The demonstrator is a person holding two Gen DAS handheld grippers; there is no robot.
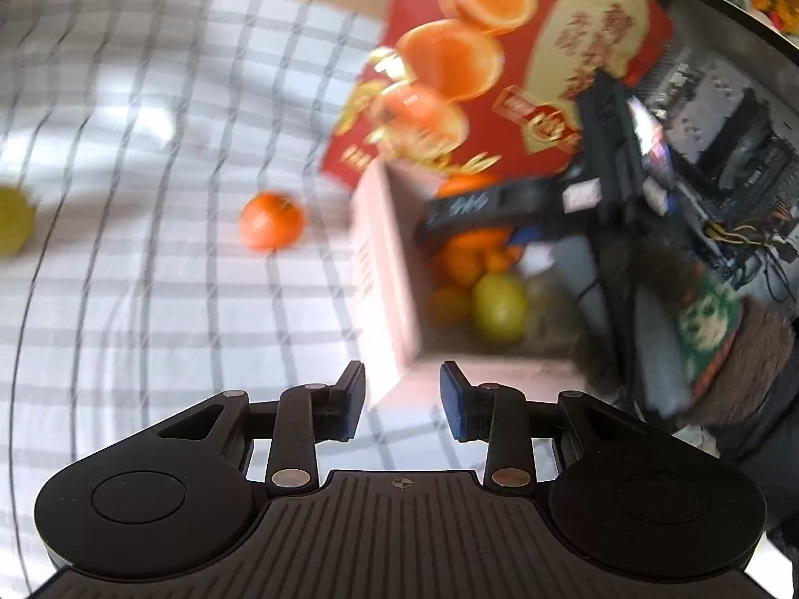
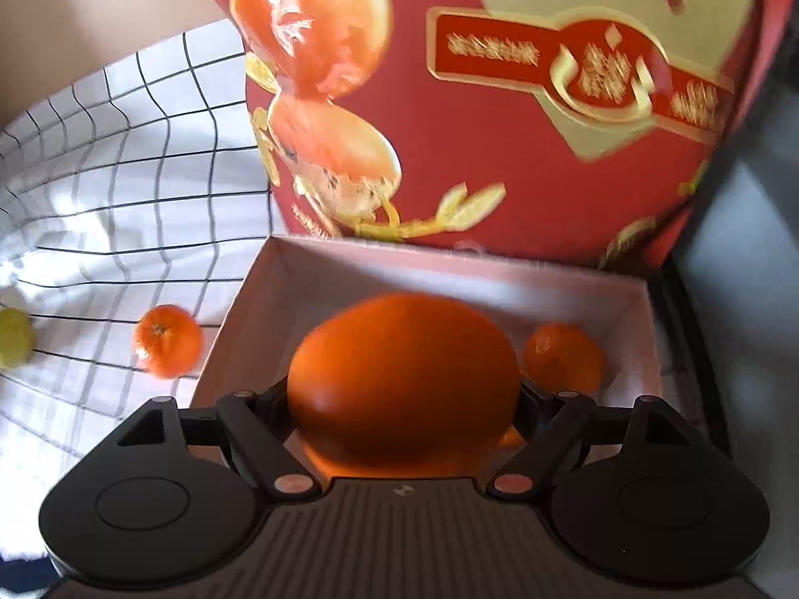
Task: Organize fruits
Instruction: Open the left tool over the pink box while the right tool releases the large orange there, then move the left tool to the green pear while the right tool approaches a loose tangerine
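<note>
My right gripper (image 2: 404, 392) is shut on a big orange (image 2: 404, 379) and holds it over the open pale box (image 2: 234, 319), where a small mandarin (image 2: 564, 357) lies. In the left wrist view that gripper (image 1: 499, 209) hangs above the box (image 1: 384, 269), which holds oranges (image 1: 469, 254) and a yellow-green fruit (image 1: 499, 307). My left gripper (image 1: 402, 374) is at the box's near corner, jaws drawn in with nothing between them. A loose mandarin (image 1: 271, 219) (image 2: 167, 339) and a yellow-green fruit (image 1: 12, 219) (image 2: 12, 337) lie on the checked cloth.
The box's red lid (image 1: 499, 75) (image 2: 499, 149), printed with oranges, stands upright behind the box. Open computer hardware with cables (image 1: 724, 125) fills the right side. The checked cloth (image 1: 150, 125) stretches out to the left.
</note>
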